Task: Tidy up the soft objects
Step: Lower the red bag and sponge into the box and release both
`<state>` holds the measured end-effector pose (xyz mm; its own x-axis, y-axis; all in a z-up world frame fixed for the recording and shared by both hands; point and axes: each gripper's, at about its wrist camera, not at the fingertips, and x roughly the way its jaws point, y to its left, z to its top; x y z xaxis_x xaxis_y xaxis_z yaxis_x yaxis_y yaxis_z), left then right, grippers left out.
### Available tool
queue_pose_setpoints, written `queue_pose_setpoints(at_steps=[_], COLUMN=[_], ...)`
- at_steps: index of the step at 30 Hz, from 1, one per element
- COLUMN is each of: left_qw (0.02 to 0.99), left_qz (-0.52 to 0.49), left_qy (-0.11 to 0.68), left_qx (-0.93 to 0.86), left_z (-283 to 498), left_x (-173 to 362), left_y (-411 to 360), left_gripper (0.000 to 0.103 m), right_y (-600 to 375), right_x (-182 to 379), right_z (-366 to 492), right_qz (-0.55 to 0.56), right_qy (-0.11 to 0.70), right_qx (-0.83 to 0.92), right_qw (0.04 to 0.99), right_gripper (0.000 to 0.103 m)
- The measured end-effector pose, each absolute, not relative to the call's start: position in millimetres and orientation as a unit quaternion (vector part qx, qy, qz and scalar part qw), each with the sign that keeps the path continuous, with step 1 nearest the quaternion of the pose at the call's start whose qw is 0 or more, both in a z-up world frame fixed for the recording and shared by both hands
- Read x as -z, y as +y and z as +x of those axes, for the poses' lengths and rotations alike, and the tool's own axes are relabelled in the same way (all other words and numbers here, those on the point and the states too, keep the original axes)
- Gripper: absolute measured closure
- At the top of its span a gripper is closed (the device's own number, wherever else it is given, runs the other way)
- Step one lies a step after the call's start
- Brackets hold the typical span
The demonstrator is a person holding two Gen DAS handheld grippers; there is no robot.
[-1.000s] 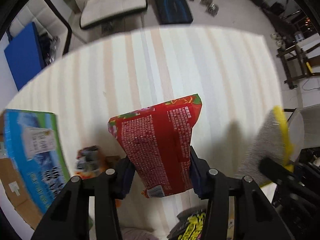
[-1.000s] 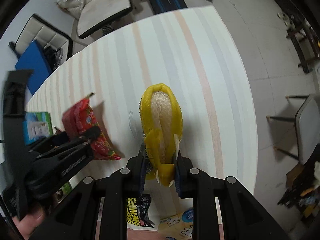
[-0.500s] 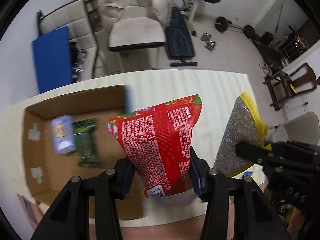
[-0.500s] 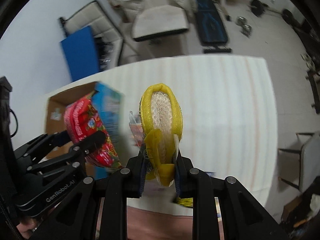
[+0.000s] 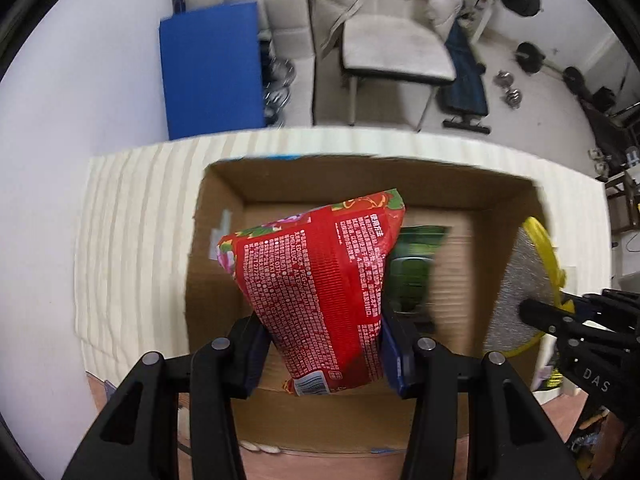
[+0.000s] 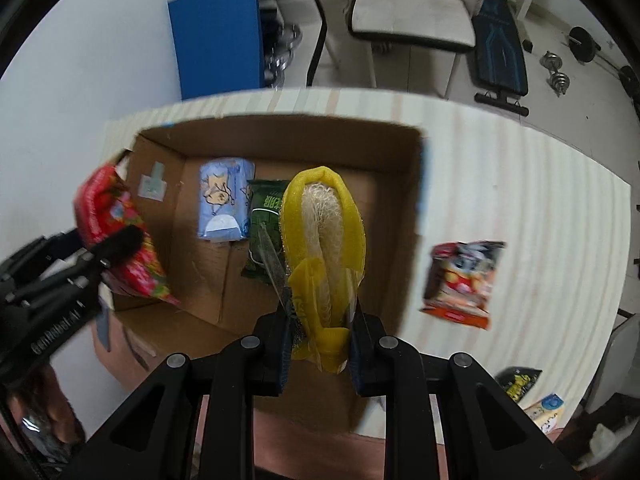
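Observation:
My left gripper point(image 5: 322, 350) is shut on a red snack bag point(image 5: 320, 284) and holds it above the open cardboard box point(image 5: 224, 216). My right gripper point(image 6: 320, 346) is shut on a yellow sponge point(image 6: 324, 240) with a loofah face, above the same box point(image 6: 400, 152). The sponge shows at the right of the left wrist view point(image 5: 524, 292). The red bag shows at the left of the right wrist view point(image 6: 116, 232). Inside the box lie a blue-white packet point(image 6: 224, 204) and a green packet point(image 6: 264, 228).
The box stands on a striped table point(image 6: 520, 184). A red-orange snack bag point(image 6: 460, 284) lies on the table right of the box, and a black-yellow packet point(image 6: 518, 384) at the front right. Chairs point(image 5: 392, 52) and a blue board point(image 5: 212, 76) stand behind the table.
Both grippers have swung left from over the bare table to over the open box, still holding the red bag and the sponge.

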<state>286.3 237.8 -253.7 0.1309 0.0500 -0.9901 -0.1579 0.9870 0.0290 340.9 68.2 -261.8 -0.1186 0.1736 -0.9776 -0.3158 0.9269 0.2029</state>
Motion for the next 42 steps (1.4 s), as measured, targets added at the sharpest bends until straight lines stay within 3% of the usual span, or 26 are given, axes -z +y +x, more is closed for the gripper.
queue_pose_setpoints(at_steps=[11,20,22,23,25,26,29,32,33,42], left_qw=[0.694,0.676,0.673,0.675,0.683,0.689,0.697,0.706,0.708,0.736], left_qz=[0.001,0.021,0.005,-0.011,-0.017,-0.014,-0.024,-0.036,-0.039,-0.050], left_qy=[0.716,0.730,0.733,0.732,0.723,0.717,0.709,0.701,0.698,0.669], left_qx=[-0.077,-0.097,-0.095,-0.092,-0.099,-0.104,-0.103,-0.098,-0.098,-0.085], left_z=[327,332,331,331,330,330,326,320,316,278], left_x=[334,353,348,344,335,329,317,305,301,270], left_y=[272,268,270,272,272,272,272,269,268,254], left_gripper=[0.058,0.057,0.056,0.053,0.020,0.013,0.011,0.008,0.004,0.003], right_y=[104,102,101,101,100,99,98,97,97,85], right_x=[337,357,358,357,353,351,342,332,329,301], right_z=[367,374,374,375,374,372,368,364,363,337], right_qz=[-0.102,-0.124,-0.122,-0.119,-0.119,-0.118,-0.115,-0.109,-0.108,-0.073], right_qy=[0.764,0.769,0.770,0.771,0.768,0.766,0.761,0.755,0.753,0.739], right_qx=[-0.123,-0.088,-0.080,-0.078,-0.078,-0.078,-0.076,-0.076,-0.077,-0.085], right_qw=[0.625,0.621,0.621,0.620,0.625,0.627,0.634,0.642,0.645,0.664], right_gripper=[0.078,0.074,0.062,0.048,0.027,0.020,0.017,0.006,0.006,0.000])
